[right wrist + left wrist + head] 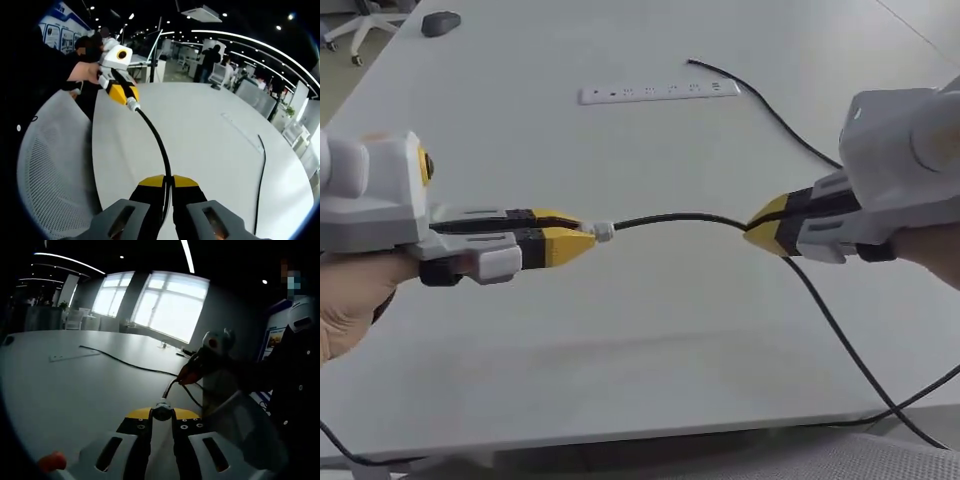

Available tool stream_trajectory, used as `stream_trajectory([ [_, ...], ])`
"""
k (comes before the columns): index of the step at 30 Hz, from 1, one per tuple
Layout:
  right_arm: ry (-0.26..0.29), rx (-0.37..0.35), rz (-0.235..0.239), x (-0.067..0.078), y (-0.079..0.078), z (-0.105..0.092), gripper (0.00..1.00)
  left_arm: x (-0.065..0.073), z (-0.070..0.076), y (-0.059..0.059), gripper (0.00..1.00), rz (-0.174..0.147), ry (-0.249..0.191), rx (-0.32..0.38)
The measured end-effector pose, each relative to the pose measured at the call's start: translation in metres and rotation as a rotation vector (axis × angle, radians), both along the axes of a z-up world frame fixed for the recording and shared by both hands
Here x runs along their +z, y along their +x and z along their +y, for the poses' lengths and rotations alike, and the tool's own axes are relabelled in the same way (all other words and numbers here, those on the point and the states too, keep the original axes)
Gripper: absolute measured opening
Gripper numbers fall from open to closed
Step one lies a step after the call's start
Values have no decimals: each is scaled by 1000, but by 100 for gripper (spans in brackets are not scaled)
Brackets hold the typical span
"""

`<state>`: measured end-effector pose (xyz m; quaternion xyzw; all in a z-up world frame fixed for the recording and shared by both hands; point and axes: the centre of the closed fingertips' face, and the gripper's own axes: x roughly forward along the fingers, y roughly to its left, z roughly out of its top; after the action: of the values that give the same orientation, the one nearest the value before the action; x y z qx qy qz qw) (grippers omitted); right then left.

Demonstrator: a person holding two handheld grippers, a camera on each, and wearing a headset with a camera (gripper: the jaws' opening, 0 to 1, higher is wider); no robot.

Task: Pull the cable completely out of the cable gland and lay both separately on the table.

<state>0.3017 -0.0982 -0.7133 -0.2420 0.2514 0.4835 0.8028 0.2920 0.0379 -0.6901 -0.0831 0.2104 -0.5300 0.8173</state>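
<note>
Cable gland [603, 232] pinched at the very tips of the left gripper [588, 240], jaws pressed onto it, raised above the table [650, 340]; cable [670, 218] running out of the gland's free end in a shallow arc to the right gripper [752, 232], jaws clamped on it; slack trailing away from the gland, off the table edge; power strip [658, 92] lying well beyond the gland; mouse [440, 22] farther off.
</note>
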Motion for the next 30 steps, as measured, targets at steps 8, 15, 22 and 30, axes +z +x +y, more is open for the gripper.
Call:
stream_trajectory([
  [8,-3,-20,9,-3,7,-1,0,0,9,-2,15,0,-5,18],
  [15,-9,18,3,-1,18,21,0,-5,23,-6,15,19,5,33],
  [22,-10,70,7,-3,31,52,0,-8,37,-12,15,30,16,45],
  [30,-1,94,27,-6,46,87,0,-14,52,-17,15,40,22,64],
])
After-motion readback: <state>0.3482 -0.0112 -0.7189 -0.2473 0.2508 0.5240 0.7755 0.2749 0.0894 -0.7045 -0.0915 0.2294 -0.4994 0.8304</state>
